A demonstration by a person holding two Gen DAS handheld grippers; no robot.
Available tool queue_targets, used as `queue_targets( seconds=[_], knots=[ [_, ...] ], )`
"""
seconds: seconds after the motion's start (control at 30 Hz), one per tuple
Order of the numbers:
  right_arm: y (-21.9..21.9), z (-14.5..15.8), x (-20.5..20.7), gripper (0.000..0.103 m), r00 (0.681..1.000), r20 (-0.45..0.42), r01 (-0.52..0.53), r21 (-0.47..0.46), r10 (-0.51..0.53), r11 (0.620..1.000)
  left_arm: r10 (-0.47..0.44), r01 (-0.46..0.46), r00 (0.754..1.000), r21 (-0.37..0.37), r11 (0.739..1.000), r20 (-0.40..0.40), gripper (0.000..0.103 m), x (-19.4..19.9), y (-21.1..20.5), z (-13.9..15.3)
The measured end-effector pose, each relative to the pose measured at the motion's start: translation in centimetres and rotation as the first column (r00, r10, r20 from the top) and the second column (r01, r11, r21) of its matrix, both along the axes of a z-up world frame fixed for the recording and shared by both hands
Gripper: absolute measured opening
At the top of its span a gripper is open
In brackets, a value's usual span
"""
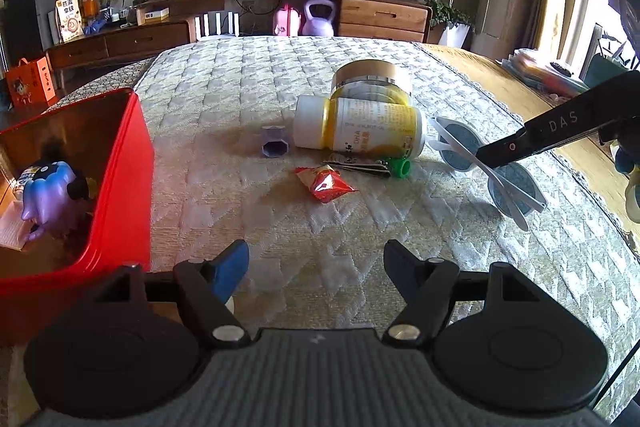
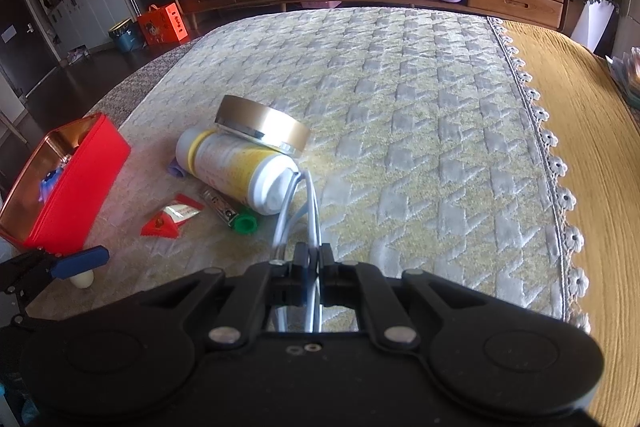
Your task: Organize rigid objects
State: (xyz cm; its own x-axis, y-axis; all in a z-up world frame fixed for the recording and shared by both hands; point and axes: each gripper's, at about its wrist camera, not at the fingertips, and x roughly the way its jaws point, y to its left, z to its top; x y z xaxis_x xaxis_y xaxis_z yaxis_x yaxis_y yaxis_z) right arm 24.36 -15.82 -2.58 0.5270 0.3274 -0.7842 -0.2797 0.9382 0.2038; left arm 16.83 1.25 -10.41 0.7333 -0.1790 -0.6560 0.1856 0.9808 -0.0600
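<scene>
My right gripper (image 2: 310, 259) has its jaws clamped on the white-framed sunglasses (image 1: 492, 167), held by the folded arms just beside the yellow bottle (image 1: 360, 125) on the bed (image 1: 280, 67). I judge the lift should go straight up (thin arms may slip), then across to the red tin (image 1: 128, 163). My left gripper (image 1: 316, 259) hangs near the tin, jaws wide and empty.

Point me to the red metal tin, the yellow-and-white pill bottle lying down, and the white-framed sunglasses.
Red metal tin (image 1: 132, 179), left wrist view, on its outer side wall.
Yellow-and-white pill bottle (image 1: 372, 127), left wrist view, on its label.
White-framed sunglasses (image 1: 460, 139), left wrist view, on the farther blue lens.
</scene>
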Motion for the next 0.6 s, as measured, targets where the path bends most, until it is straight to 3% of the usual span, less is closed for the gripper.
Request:
queue_targets(
  seconds=[0.27,0.37,0.5,0.6],
  knots=[
    [0.0,-0.2,0.0,0.004,1.000,-0.001,-0.006,0.005,0.006,1.000,-0.011,0.015,0.996,-0.053,0.998,0.087,0.074,-1.8,1.5,2.7],
    [0.0,-0.2,0.0,0.004,1.000,-0.001,-0.007,0.006,0.007,1.000,-0.005,0.006,0.994,-0.011,1.000,0.110,0.074,-2.5,2.2,3.7],
    [0.1,-0.1,0.0,0.004,1.000,0.000,-0.010,0.006,0.010,1.000,0.008,-0.012,0.999,0.088,0.996,0.045,0.074,-2.1,1.9,1.9],
    [0.1,-0.2,0.0,0.004,1.000,0.000,-0.012,0.007,0.012,1.000,0.042,-0.043,0.999,0.089,0.995,0.012,0.065,-1.8,1.9,0.6]
  ],
)
